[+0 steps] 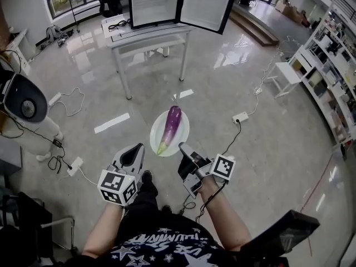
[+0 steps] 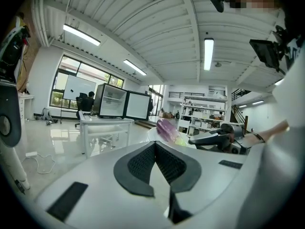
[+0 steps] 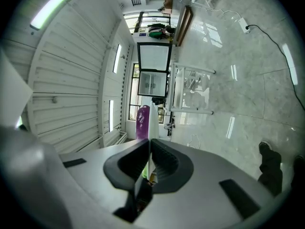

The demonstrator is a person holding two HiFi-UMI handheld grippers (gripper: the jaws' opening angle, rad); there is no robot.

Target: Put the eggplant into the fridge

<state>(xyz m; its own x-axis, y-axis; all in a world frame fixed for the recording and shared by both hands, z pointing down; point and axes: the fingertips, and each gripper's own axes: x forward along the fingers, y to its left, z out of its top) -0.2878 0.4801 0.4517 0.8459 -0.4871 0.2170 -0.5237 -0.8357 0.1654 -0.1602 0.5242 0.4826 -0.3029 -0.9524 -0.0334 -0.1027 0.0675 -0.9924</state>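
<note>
Right gripper point(image 1: 183, 147) clamps the plate point(image 1: 182, 130) rim, eggplant point(image 1: 171, 127) aboard; left gripper point(image 1: 135, 149) closed, seemingly empty. Fridge point(image 1: 153, 4) stands open on the table point(image 1: 150, 35), top centre.

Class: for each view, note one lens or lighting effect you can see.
Head view: fisheye bends the shelves; glare streaks the glossy floor. Left gripper view: ceiling lamp glares white; corners vignette black. Right gripper view: scene lies sideways; the plate edge in the right tool looks soft.

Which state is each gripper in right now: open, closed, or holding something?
Left gripper: closed, with nothing between its jaws.
Right gripper: closed on the rim of the plate that carries the eggplant.
</note>
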